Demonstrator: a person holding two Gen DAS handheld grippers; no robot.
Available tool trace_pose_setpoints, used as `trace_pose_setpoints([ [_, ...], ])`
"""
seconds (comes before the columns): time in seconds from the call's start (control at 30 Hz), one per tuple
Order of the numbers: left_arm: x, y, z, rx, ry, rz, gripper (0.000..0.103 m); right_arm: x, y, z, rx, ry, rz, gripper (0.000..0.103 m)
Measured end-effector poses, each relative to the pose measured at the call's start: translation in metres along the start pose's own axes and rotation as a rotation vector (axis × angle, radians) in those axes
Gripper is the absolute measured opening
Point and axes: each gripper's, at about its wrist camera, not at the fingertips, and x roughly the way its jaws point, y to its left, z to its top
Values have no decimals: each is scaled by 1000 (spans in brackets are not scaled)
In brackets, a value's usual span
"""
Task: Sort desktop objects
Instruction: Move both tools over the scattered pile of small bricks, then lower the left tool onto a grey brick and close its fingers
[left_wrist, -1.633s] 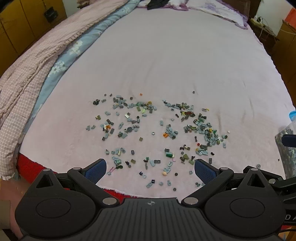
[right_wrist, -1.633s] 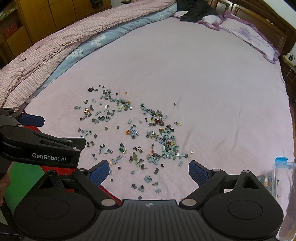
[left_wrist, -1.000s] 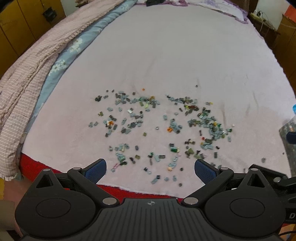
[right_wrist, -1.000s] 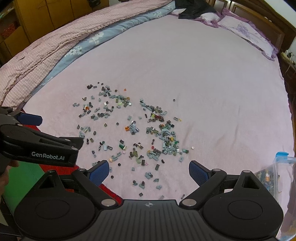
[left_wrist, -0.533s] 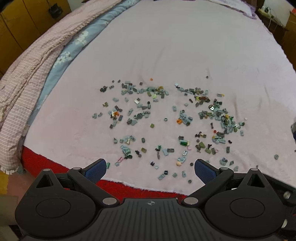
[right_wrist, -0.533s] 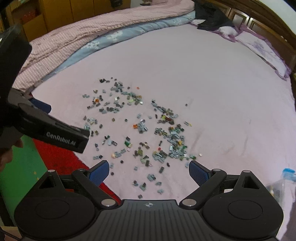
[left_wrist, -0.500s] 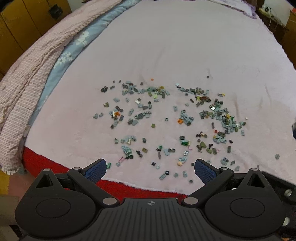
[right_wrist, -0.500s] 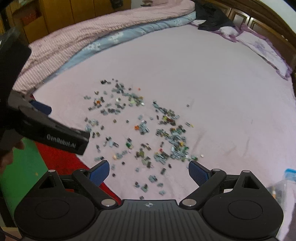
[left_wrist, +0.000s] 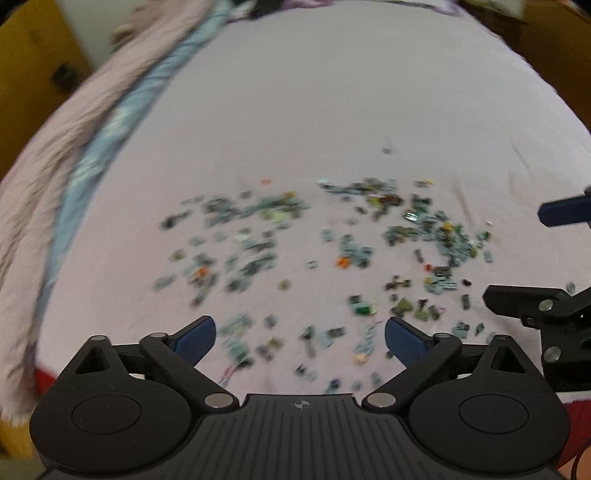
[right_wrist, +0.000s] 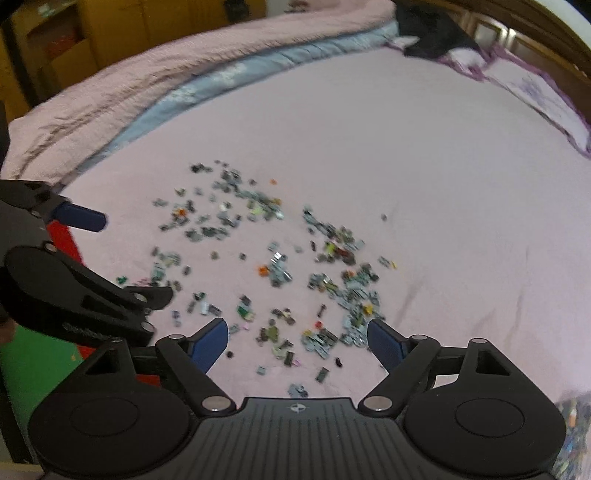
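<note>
Several small building-brick pieces (left_wrist: 332, 251) lie scattered over a pale pink bed sheet (left_wrist: 332, 110), mostly grey with a few green, orange and yellow ones. The same scatter (right_wrist: 295, 280) shows in the right wrist view. My left gripper (left_wrist: 300, 338) hangs above the near edge of the scatter, its jaws wide and closing, with nothing pressed between its blue pads. My right gripper (right_wrist: 297, 341) hovers over the right cluster, jaws also closing, nothing gripped. Each gripper appears at the edge of the other's view. Both pictures are blurred.
A pink checked quilt (right_wrist: 129, 85) and a blue flowered blanket (right_wrist: 229, 77) lie bunched along the far left of the bed. A red edge (right_wrist: 66, 243) and green floor (right_wrist: 33, 373) sit at the near left. A clear container (right_wrist: 574, 432) with pieces sits at the right. Wooden cabinets (right_wrist: 110, 29) stand behind.
Both grippers have come down closer to the scattered pieces, which now look larger. Both pairs of jaws have narrowed slightly. The right gripper now shows at the right edge of the left wrist view.
</note>
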Motion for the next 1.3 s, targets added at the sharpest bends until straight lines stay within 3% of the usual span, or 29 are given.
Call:
trace_pose_setpoints([
  [0.27,63,-29,22,224,-55,-124,79,36,-9,-14,65,29,-76,84],
  [0.4,93,-35,31,293,-55,-146,77,49,-12,-19,117,42,-86,84],
  [0.77,145,-33,36,309,9,-220,64,71,-13,-30,200,96,-85,84],
  [1.0,153,-31,33,306,2,-248,52,77,-14,-32,219,109,-79,84],
  [1.1,154,-25,34,286,4,-263,43,77,-12,-32,219,109,-75,84],
  [1.17,154,-20,35,271,5,-268,29,78,-11,-32,217,108,-73,85],
  [1.3,156,-10,35,237,10,-281,19,79,-10,-31,213,107,-67,84],
])
